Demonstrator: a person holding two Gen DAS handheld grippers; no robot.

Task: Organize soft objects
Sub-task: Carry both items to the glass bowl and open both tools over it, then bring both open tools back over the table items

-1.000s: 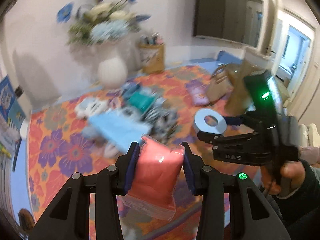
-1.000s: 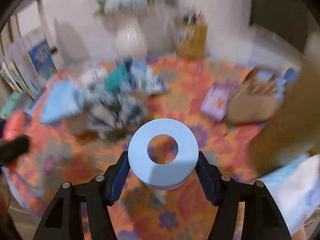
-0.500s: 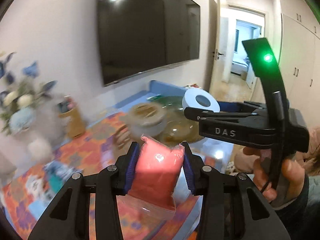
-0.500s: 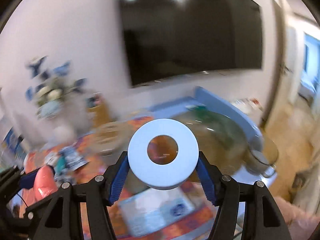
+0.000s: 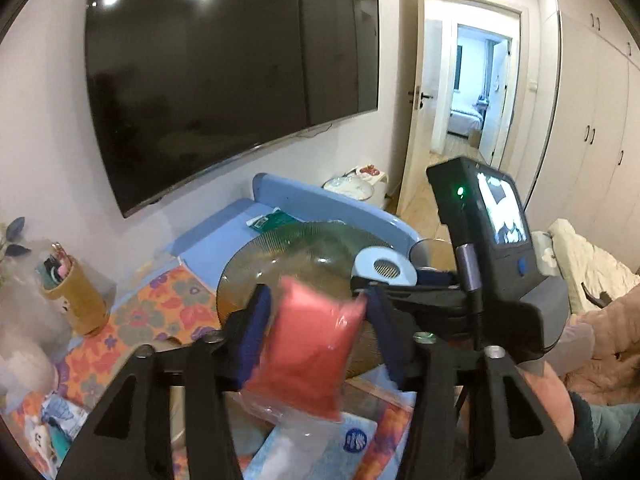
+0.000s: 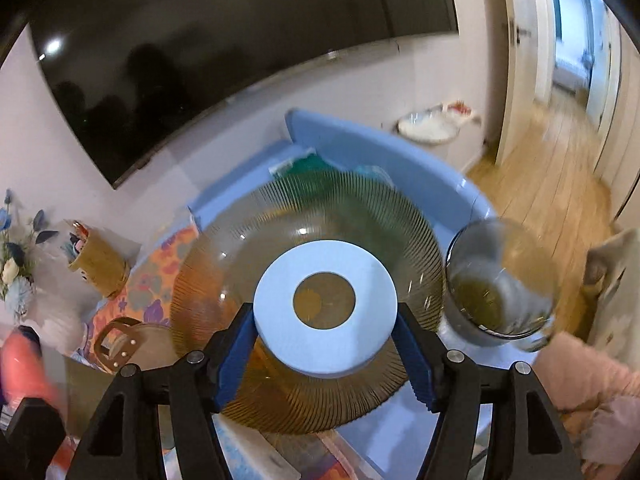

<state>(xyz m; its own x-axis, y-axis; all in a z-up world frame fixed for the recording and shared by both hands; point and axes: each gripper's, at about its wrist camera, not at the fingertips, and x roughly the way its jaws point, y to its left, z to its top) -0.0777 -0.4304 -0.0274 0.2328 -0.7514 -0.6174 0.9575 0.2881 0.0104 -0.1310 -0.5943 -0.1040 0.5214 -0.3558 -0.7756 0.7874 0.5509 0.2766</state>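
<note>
My left gripper (image 5: 316, 334) is shut on a coral-pink soft pack in clear plastic (image 5: 308, 344), tilted between the blue pads. My right gripper (image 6: 326, 344) is shut on a pale blue ring-shaped roll (image 6: 326, 304) and holds it over a large ribbed amber glass bowl (image 6: 224, 280). In the left wrist view the right gripper with the roll (image 5: 384, 268) is just right of and beyond the pink pack, over the same bowl (image 5: 296, 256). The pink pack shows blurred at the left edge of the right wrist view (image 6: 20, 368).
A smoky glass cup (image 6: 500, 284) stands right of the bowl. A blue bench (image 5: 320, 204), a large wall TV (image 5: 224, 72), a yellow pen holder (image 5: 76, 296), a woven handbag (image 6: 128, 352) and a floral cloth (image 5: 160, 312) surround it. A tissue pack (image 5: 340, 448) lies below.
Both grippers swung from the cluttered floral table toward the amber bowl. The right gripper with the roll now hangs over the bowl. The pink pack now sits tilted in the left gripper.
</note>
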